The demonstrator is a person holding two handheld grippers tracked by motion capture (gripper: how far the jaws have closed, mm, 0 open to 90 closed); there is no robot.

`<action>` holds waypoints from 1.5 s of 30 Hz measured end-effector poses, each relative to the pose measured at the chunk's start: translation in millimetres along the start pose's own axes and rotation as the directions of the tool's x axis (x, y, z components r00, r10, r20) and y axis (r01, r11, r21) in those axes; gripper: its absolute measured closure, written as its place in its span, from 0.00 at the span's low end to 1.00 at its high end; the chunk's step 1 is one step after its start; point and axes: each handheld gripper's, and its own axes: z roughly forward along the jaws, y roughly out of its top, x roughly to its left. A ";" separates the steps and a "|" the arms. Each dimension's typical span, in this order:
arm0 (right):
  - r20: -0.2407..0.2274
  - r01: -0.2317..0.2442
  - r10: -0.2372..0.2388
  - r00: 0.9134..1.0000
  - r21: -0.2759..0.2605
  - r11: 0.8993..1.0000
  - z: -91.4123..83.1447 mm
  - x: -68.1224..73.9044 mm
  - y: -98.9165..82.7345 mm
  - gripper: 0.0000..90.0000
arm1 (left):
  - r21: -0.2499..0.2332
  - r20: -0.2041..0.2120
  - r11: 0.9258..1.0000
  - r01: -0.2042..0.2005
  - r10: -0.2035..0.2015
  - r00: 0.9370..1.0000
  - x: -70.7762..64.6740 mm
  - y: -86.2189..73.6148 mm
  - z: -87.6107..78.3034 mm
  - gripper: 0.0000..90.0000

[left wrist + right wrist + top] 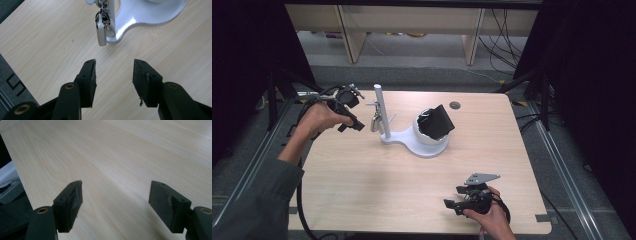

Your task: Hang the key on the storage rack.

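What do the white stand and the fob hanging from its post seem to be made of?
The white stand looks like glossy moulded plastic: smooth, uniformly white, with soft highlights on its base in the left gripper view. The fob seems pale plastic or brushed metal, which one I cannot tell; the rings above it gleam like polished metal. The table looks like matt light wood-grain laminate.

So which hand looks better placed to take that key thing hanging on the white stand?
Probably the left. Its tool is open and points at the keys hanging on the stand, close by. The right tool sits near the table's front edge, far off.
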 end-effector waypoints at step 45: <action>0.003 -0.035 0.035 0.999 -0.019 0.999 2.8 -3.6 3.6 0.31 | -0.165 0.108 0.985 0.046 -0.029 0.994 -47.3 -82.6 29.4 0.29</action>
